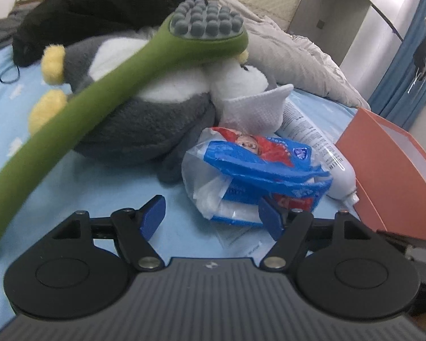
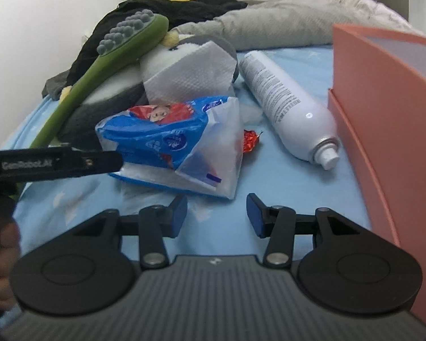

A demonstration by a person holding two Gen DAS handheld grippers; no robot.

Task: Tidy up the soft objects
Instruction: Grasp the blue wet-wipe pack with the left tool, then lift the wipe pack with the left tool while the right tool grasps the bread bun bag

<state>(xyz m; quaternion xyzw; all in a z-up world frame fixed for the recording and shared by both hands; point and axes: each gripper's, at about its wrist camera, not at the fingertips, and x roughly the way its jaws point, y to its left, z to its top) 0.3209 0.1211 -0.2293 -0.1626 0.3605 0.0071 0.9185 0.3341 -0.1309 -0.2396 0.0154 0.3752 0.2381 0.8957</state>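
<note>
— What is seen on the bed (image 1: 20,119)?

— A heap of soft things is shown on the light-blue sheet: a grey and white plush penguin (image 1: 144,113) is lying on its side, and a green long-handled brush (image 1: 105,91) is propped across it, its grey nubbed head raised over the toy. A white tissue (image 1: 255,108) is tucked against the penguin's head. Just in front, a blue and red wipes packet (image 2: 167,136) is lying in a clear plastic bag.

— And what is crowding the way?

— A white spray can (image 2: 286,108) is laid on its side between the packet and an open orange box (image 2: 383,119) at the right. A small red wrapper (image 2: 251,140) is seen beside the bag. Black clothing (image 1: 93,14) and a grey quilt (image 1: 298,56) are piled behind.

— How are the tools held?

— The left tool (image 1: 213,216) is held wide apart over the sheet, nothing gripped, its right pad close to the packet. The right tool (image 2: 217,213) is parted about halfway, and only bare sheet is seen between its pads.
</note>
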